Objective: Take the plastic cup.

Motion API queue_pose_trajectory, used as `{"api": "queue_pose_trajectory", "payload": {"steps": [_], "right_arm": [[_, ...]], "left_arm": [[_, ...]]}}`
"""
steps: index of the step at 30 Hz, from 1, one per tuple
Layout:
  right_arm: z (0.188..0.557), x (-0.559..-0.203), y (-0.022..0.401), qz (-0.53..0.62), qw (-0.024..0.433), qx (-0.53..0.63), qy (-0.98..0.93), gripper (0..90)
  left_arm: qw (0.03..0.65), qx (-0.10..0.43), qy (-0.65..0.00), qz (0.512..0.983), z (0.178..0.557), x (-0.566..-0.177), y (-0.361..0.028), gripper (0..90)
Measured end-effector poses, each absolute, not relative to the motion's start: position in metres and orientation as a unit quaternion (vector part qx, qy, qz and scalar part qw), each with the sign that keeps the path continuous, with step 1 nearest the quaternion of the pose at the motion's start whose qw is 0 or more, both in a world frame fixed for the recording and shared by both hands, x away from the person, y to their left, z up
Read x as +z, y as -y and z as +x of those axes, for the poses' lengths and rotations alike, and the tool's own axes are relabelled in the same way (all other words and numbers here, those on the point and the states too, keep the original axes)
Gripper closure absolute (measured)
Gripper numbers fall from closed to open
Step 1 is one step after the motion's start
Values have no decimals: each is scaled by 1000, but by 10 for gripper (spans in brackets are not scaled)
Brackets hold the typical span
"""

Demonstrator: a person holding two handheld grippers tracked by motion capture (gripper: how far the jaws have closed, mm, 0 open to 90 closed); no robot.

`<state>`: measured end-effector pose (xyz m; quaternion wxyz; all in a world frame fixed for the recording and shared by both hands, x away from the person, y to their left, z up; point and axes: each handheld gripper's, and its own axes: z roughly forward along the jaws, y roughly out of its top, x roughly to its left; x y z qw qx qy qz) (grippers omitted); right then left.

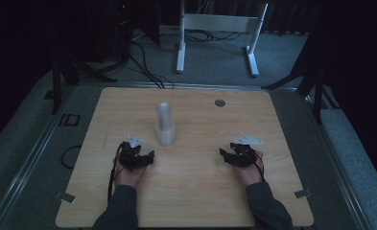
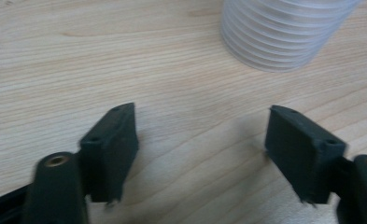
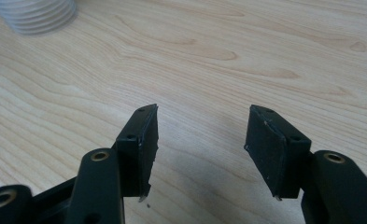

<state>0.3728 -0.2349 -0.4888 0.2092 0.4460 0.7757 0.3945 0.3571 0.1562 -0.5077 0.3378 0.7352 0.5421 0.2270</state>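
A stack of translucent plastic cups (image 1: 165, 123) is seen standing upright on the wooden table (image 1: 200, 191), a bit left of the middle. In the left gripper view its ribbed rims (image 2: 277, 37) are stacked up at the top right, just ahead of the jaws. In the right gripper view a corner of the same stack (image 3: 34, 16) is caught at the top left, well apart from that gripper.

The left gripper (image 1: 137, 154) is rested low on the table just beside the stack's base, to its near left. Its jaws are held apart with nothing but bare wood between them. The right gripper (image 1: 238, 154) is parked near the table's right side, jaws also spread and empty.

Handling-wise, the cups would be judged very light and thin-walled, so they'd be easily crushed or tipped if squeezed hard. The surface is probably a bit slick, though the ridges should give some bite. The stack is tall and narrow, so a shove near the top could knock it over. The upper part looks narrower and rounded in the dim high view, possibly a single cup pushed on top, hard to be sure. A grip across the wider ribbed lower section would be suggested, with gentle pressure, while the top cup is peeled off by the other gripper.
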Motion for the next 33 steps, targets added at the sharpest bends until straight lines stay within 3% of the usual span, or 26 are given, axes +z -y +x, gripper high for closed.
{"api": "queue_pose_trajectory", "payload": {"steps": [6,14,22,33], "right_arm": [[374,-481,231,440,200,411,-773,440],[373,-469,221,420,202,415,-781,439],[374,-444,198,379,210,423,-796,424],[386,-428,169,348,194,438,-806,421]], "left_arm": [[351,223,-538,734,354,-504,-160,391],[376,242,-509,735,349,-488,-154,378],[391,231,-503,736,360,-475,-149,305],[406,220,-486,742,370,-467,-140,295]]}}
